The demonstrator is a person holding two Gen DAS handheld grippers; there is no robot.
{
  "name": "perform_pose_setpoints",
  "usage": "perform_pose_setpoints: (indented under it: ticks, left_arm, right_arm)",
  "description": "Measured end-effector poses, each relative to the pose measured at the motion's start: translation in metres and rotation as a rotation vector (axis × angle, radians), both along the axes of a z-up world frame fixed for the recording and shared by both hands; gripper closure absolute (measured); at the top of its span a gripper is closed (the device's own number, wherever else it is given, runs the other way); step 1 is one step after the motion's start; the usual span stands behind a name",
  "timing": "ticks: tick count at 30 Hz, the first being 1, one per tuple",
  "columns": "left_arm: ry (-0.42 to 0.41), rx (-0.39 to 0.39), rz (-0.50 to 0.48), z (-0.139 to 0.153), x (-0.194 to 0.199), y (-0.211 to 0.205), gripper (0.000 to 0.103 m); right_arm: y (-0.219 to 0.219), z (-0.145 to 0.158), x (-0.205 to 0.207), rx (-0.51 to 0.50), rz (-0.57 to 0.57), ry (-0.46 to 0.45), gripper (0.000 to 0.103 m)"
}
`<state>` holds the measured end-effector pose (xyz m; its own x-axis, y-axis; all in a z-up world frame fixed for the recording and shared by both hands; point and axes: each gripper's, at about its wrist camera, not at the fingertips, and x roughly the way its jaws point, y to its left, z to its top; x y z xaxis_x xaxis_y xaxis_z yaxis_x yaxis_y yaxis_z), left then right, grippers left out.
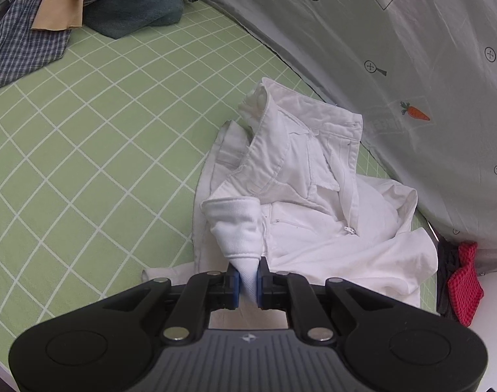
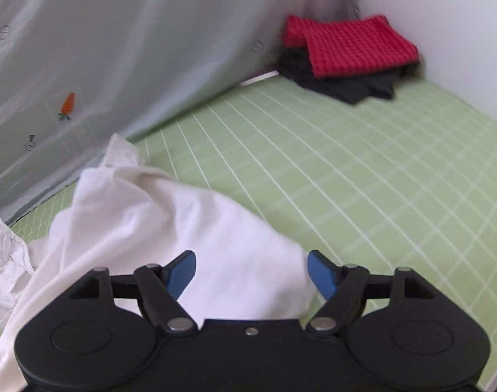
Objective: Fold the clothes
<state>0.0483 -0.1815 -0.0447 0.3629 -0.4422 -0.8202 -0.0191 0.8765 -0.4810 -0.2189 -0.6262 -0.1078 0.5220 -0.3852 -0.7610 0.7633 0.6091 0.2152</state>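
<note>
A home bedroom: a bed under a green checked sheet (image 1: 85, 163), a grey quilt (image 1: 395, 65) printed with carrots along the wall, a heap of unsorted clothes (image 1: 68, 6), and folded garments (image 2: 346, 49) stacked in the corner.

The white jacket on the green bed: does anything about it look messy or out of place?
Yes. The white jacket lies crumpled against the grey sheet, collar twisted and zipper open, not flat. The left claw pinches one ribbed cuff; the right claw hangs open over it. The red checked cloth is neatly stacked.
</note>
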Motion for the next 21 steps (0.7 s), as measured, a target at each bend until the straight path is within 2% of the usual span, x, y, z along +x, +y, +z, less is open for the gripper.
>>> perform_pose_setpoints:
  ticks: [2,10,15,17,19,21]
  left_arm:
    - [0.004,-0.007,-0.004,0.002,0.008,0.0,0.092]
    - [-0.018,-0.034,-0.005,0.013,0.039,-0.004,0.093]
    - [-0.044,-0.019,-0.036,0.016,0.057,-0.013,0.093]
    - [-0.039,-0.023,-0.041,0.013,0.062,-0.014,0.093]
    - [-0.027,-0.03,-0.042,0.008,0.067,-0.013,0.093]
    - [-0.012,-0.035,-0.042,0.002,0.073,-0.012,0.093]
  right_arm:
    - [0.005,-0.013,-0.013,0.028,-0.023,0.025,0.022]
    - [0.028,-0.034,-0.018,0.041,0.013,0.106,0.021]
    - [0.042,-0.041,0.009,0.01,0.069,0.16,0.021]
    - [0.041,-0.046,0.02,0.011,0.056,0.172,0.021]
    - [0.039,-0.049,0.027,0.006,0.04,0.176,0.015]
    - [0.039,-0.049,0.034,-0.011,0.036,0.178,0.019]
